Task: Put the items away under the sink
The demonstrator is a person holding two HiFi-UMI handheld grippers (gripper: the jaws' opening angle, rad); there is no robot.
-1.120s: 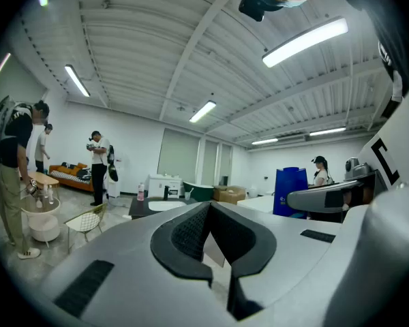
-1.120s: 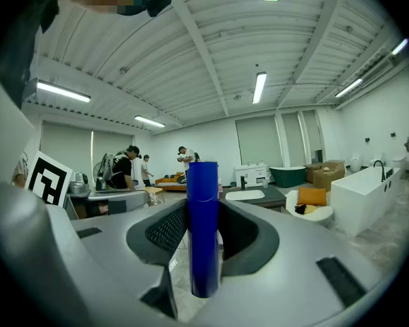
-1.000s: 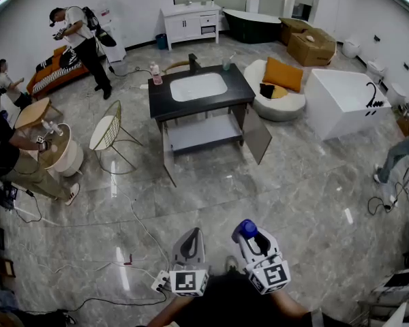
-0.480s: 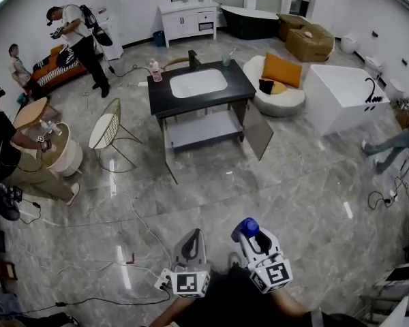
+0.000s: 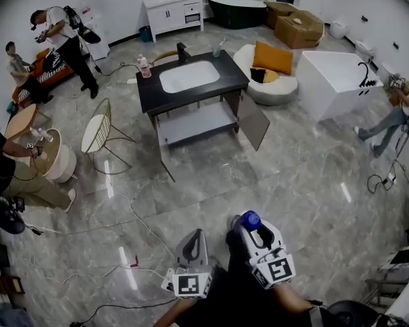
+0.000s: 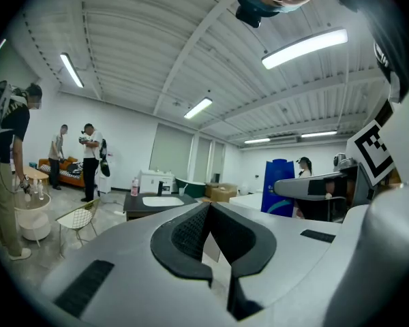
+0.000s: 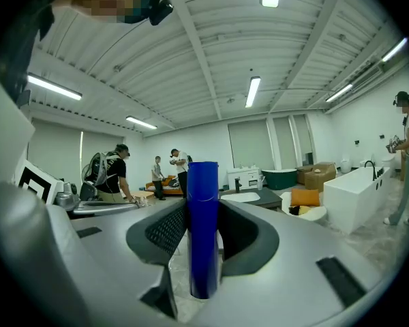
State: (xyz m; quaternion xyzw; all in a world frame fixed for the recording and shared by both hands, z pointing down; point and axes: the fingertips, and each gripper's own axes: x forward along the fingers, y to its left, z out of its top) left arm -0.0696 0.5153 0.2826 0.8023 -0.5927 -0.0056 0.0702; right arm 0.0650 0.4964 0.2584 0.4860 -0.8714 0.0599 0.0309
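My right gripper (image 5: 251, 227) is shut on an upright blue bottle (image 7: 203, 230), whose blue cap (image 5: 250, 219) shows in the head view. Beside it, my left gripper (image 5: 193, 237) is shut with nothing between its jaws; in its own view the left gripper (image 6: 208, 207) points toward the far sink. The sink cabinet (image 5: 191, 94) stands well ahead. It has a black top, a white basin, both doors swung open and a bare grey shelf (image 5: 194, 125) below. A pink bottle (image 5: 144, 67), a black faucet (image 5: 183, 51) and a cup (image 5: 218, 50) stand on its top.
A wire chair (image 5: 99, 129) stands left of the cabinet. A white round seat with an orange cushion (image 5: 271, 58) and a white bathtub (image 5: 335, 80) are to its right. Cables (image 5: 143, 220) run across the marble floor. People stand at the left and right edges.
The head view has shifted: the sink cabinet sits further up and left in the picture. Both grippers sit a little lower, still held side by side, the blue bottle still gripped.
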